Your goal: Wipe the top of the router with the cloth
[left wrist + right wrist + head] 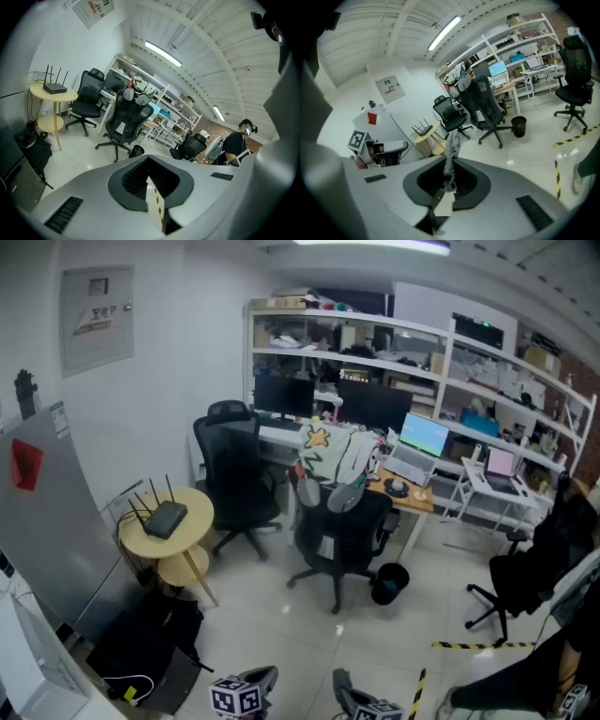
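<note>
Fingers of the right gripper (pixel 448 182) are clamped on a grey cloth (pixel 451 149) that stands up from between them, while those of the left gripper (pixel 153 190) are pressed together with nothing in them. The router (pixel 166 518) lies flat on a round yellow table (pixel 200 505) by the wall, its antennas (pixel 150 491) along the far-left edge, well apart from both grippers, ahead and to the left across the floor. The left gripper sits on the nearer side, but the right gripper holds the cloth and will likely have to swing leftward and forward to reach the router's top.
</note>
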### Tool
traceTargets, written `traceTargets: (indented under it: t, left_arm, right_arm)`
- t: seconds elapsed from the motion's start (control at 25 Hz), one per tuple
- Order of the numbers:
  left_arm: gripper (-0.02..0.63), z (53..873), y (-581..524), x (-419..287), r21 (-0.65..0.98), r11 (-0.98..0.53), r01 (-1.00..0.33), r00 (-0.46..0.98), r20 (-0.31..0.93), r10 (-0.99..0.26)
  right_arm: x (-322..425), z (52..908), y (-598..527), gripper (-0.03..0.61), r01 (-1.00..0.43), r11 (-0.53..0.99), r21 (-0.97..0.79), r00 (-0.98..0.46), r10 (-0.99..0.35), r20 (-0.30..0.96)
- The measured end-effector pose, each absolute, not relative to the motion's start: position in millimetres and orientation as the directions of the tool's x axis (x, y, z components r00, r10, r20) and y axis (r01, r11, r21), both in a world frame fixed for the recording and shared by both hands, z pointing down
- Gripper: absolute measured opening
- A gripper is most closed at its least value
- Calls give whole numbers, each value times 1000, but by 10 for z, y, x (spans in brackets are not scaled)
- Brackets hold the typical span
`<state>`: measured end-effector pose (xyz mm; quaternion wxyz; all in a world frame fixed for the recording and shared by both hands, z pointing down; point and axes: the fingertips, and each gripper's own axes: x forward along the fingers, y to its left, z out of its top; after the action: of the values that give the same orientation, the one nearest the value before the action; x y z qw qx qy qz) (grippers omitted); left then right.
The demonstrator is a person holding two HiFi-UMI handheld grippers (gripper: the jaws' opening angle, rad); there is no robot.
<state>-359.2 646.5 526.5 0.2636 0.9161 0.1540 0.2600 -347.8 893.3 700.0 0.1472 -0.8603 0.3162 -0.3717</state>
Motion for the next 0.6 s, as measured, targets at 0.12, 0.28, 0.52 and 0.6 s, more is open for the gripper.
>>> traceTargets:
  t: [0.12,0.28,0.52,0.6]
  left_arm:
    - [-3,5266,6631,-3546,563,-815,137,827,388,407]
    - [-3,5282,6783,-3589,561,-820,114,840,387,381]
    - [-3,5347,6863,-3694,559,-826,67,846,406,344]
    - [-3,5358,6905,-3702,561,-826,58,849,407,337]
  right_arm:
    - [-3550,5997,8743,37,-430,-756,-494,527,-654,543]
    - [-3565,5805,8867,37,-432,-745,-509,508,-667,545]
    - [-3545,5878,8923,37,-495,-711,-500,457,-702,546]
    - [-3548,5989,9003,37,-489,-719,-494,449,-693,564]
